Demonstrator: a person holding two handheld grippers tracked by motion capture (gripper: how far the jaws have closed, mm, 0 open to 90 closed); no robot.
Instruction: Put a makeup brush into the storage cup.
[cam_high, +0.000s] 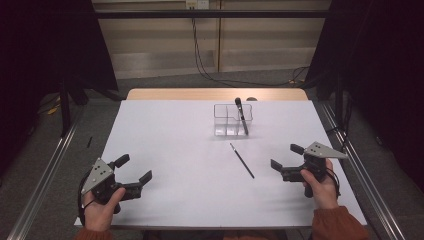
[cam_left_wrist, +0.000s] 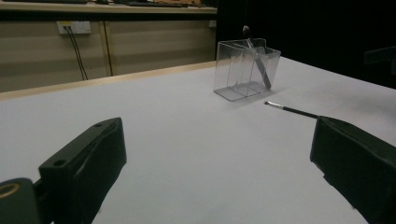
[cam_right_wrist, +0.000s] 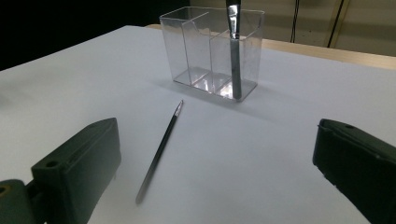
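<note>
Right claw (cam_right_wrist: 215, 163), jaws apart, sits just beside the loose brush (cam_right_wrist: 159, 150).

On the table (cam_high: 165, 135), a brush (cam_high: 242, 160) lies at the holder's (cam_high: 226, 120) six o'clock; another brush (cam_high: 241, 115) stands in its right compartment.

I hold my left gripper (cam_high: 134, 169) low at the near left, its jaws spread wide and pointing forward and to the right, my hand (cam_high: 100, 207) wrapped around its grip. My right gripper (cam_high: 285, 157) sits at the near right, jaws wide apart and aimed leftward, my right hand (cam_high: 320, 187) clasping the handle.
</note>
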